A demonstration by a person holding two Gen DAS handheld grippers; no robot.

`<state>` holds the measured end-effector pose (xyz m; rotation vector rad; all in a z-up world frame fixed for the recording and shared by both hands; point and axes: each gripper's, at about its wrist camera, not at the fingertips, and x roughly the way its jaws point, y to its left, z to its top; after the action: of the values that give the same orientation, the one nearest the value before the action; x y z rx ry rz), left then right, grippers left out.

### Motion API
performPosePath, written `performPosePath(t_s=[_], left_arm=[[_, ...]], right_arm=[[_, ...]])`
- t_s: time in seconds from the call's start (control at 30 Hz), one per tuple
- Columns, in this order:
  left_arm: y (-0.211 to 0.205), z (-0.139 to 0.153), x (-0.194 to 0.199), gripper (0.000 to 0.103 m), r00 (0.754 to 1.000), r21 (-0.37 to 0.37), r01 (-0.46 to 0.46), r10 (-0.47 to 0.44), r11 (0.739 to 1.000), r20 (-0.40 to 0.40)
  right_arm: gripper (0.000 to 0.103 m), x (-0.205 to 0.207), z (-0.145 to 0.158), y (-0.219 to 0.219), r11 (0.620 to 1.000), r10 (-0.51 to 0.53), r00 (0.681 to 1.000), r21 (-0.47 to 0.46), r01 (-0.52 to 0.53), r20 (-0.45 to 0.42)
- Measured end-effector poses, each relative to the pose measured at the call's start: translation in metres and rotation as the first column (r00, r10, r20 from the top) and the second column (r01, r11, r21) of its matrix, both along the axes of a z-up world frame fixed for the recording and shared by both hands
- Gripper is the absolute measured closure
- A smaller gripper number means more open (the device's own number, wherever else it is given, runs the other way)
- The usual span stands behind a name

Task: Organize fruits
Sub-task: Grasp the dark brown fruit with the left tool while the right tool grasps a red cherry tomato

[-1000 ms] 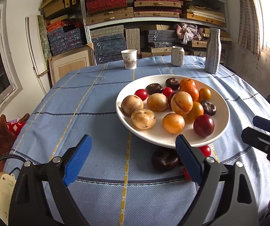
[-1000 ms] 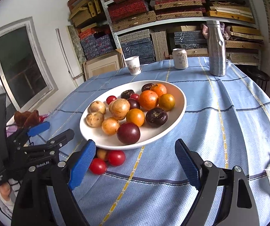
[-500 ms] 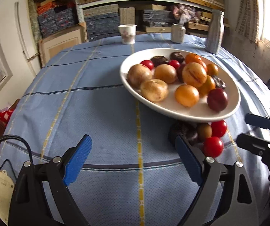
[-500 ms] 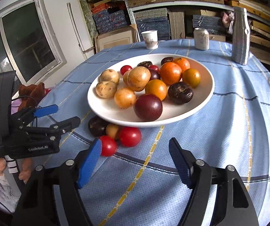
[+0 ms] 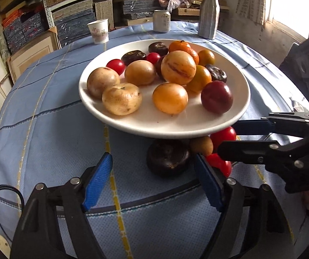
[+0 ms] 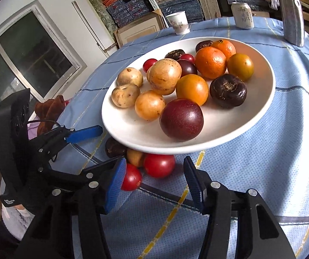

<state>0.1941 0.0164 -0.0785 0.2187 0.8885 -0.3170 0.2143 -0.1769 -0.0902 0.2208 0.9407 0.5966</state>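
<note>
Right wrist view: both grippers, left (image 5: 152,181) and right (image 6: 154,182), fingers parted and closing, empty, flank loose red round tomatoes (image 6: 159,165) beneath the white ceramic plate (image 6: 262,108) near the counter's (image 6: 284,161) edge.

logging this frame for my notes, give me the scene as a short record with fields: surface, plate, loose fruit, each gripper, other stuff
surface: round table with blue cloth
plate: white plate holding mixed fruit
loose fruit on cloth, by the plate's near rim: dark fruit, small brown fruit, two red tomatoes
left gripper: open, jaws just closing, dark fruit ahead between the fingers, not touched
right gripper: open, jaws just closing, near the tomatoes
far edge: paper cup, can, metal bottle
</note>
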Motion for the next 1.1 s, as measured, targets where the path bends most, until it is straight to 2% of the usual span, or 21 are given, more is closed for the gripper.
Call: performPosePath(t_s=[0.13, 0.2, 0.27, 0.33, 0.47, 0.57, 0.63, 0.7, 0.8, 1.0, 1.1], left_arm=[[0.001, 0.0, 0.004, 0.03, 1.0, -0.035, 0.02, -0.021, 0.999, -0.013], [-0.001, 0.001, 0.001, 0.048, 0.998, -0.054, 0.056, -0.057, 0.997, -0.014], [-0.006, 0.002, -0.003, 0.057, 0.996, -0.048, 0.09, -0.09, 0.995, -0.005], [-0.008, 0.002, -0.004, 0.057, 0.996, -0.037, 0.093, -0.093, 0.995, 0.002], [-0.001, -0.001, 0.002, 0.054, 0.995, -0.109, 0.088, -0.092, 0.99, -0.034], [0.007, -0.004, 0.009, 0.036, 0.996, -0.143, 0.051, -0.06, 0.988, -0.063], [0.01, -0.006, 0.011, 0.036, 0.995, -0.173, 0.05, -0.064, 0.984, -0.08], [0.007, -0.005, 0.009, 0.041, 0.995, -0.164, 0.064, -0.076, 0.984, -0.069], [0.003, -0.003, 0.004, 0.058, 0.992, -0.167, 0.106, -0.116, 0.98, -0.054], [0.003, -0.002, 0.004, 0.062, 0.991, -0.171, 0.106, -0.118, 0.979, -0.06], [0.004, -0.001, 0.001, 0.063, 0.994, -0.14, 0.091, -0.099, 0.986, -0.052]], right_arm=[[0.054, 0.009, -0.004, 0.0, 0.999, 0.001, 0.999, 0.043, 0.001, -0.038], [0.058, 0.009, -0.004, 0.001, 0.999, 0.001, 0.999, 0.038, 0.0, -0.037], [0.062, 0.01, -0.005, -0.001, 0.999, -0.001, 0.999, 0.045, 0.003, -0.043], [0.064, 0.01, -0.006, -0.002, 0.999, -0.006, 0.999, 0.046, 0.008, -0.046], [0.065, 0.01, -0.006, -0.002, 0.999, -0.01, 0.999, 0.038, 0.012, -0.042], [0.065, 0.009, -0.006, -0.005, 0.999, -0.017, 0.999, 0.041, 0.019, -0.045], [0.067, 0.007, -0.006, -0.006, 0.999, -0.019, 0.999, 0.041, 0.021, -0.043], [0.068, 0.004, -0.005, -0.008, 0.999, -0.023, 0.999, 0.038, 0.024, -0.036], [0.069, -0.001, -0.003, -0.012, 0.999, -0.032, 0.999, 0.034, 0.033, -0.029], [0.069, -0.014, 0.002, -0.02, 0.998, -0.048, 0.999, 0.029, 0.048, 0.007], [0.069, -0.018, 0.004, -0.023, 0.998, -0.054, 0.998, 0.03, 0.054, 0.02]])
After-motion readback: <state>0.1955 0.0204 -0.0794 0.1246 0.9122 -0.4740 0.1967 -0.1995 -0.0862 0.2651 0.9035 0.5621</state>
